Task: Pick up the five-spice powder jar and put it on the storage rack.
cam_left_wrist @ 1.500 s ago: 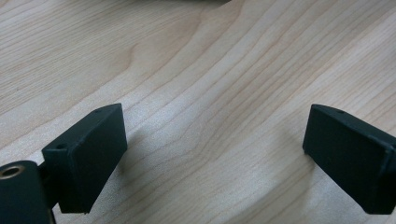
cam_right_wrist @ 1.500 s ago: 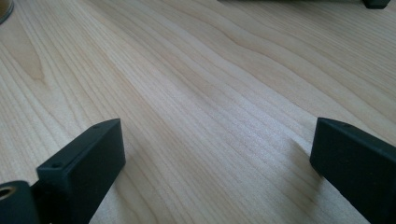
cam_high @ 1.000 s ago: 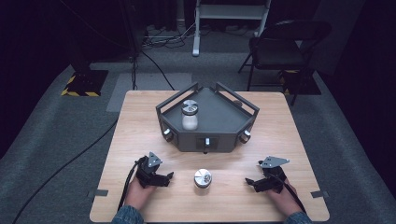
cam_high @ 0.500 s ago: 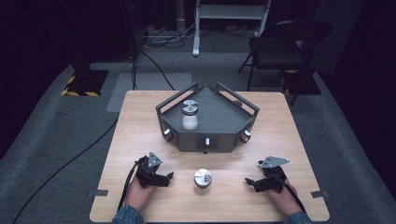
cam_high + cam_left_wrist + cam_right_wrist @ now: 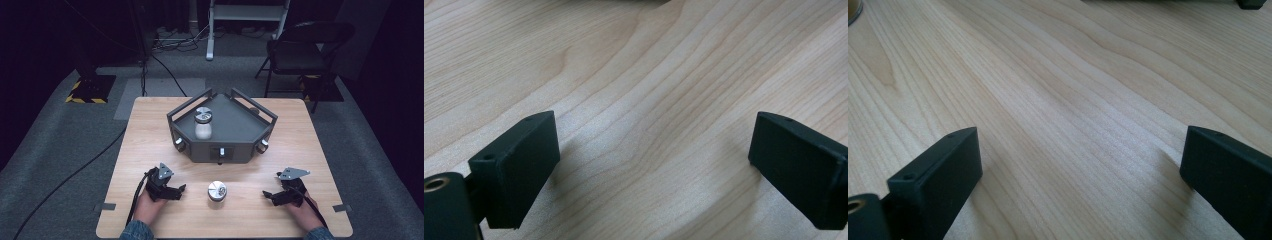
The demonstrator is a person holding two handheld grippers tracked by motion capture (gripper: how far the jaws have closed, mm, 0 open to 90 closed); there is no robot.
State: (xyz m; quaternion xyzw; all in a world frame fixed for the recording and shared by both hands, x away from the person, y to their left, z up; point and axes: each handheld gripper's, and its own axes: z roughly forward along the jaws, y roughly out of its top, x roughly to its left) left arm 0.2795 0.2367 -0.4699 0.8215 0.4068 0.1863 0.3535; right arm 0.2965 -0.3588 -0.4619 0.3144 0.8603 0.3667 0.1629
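A small silver-lidded jar (image 5: 217, 190) stands on the wooden table (image 5: 150, 130) near the front edge, between both hands. A second jar (image 5: 203, 125) with a metal lid stands inside the dark angular tray (image 5: 235, 125) at the table's middle. My left gripper (image 5: 179, 190) rests on the table left of the front jar, its jaws wide apart with bare wood between them (image 5: 654, 150). On the other side of that jar my right gripper (image 5: 267, 196) lies open too, nothing between its fingers (image 5: 1078, 155).
The tray has raised rails and knobs on its front faces. A folding chair (image 5: 300, 55) and a metal stand (image 5: 247, 20) are on the floor beyond the table. Cables run across the grey floor at left. Tape marks sit at the table's front corners.
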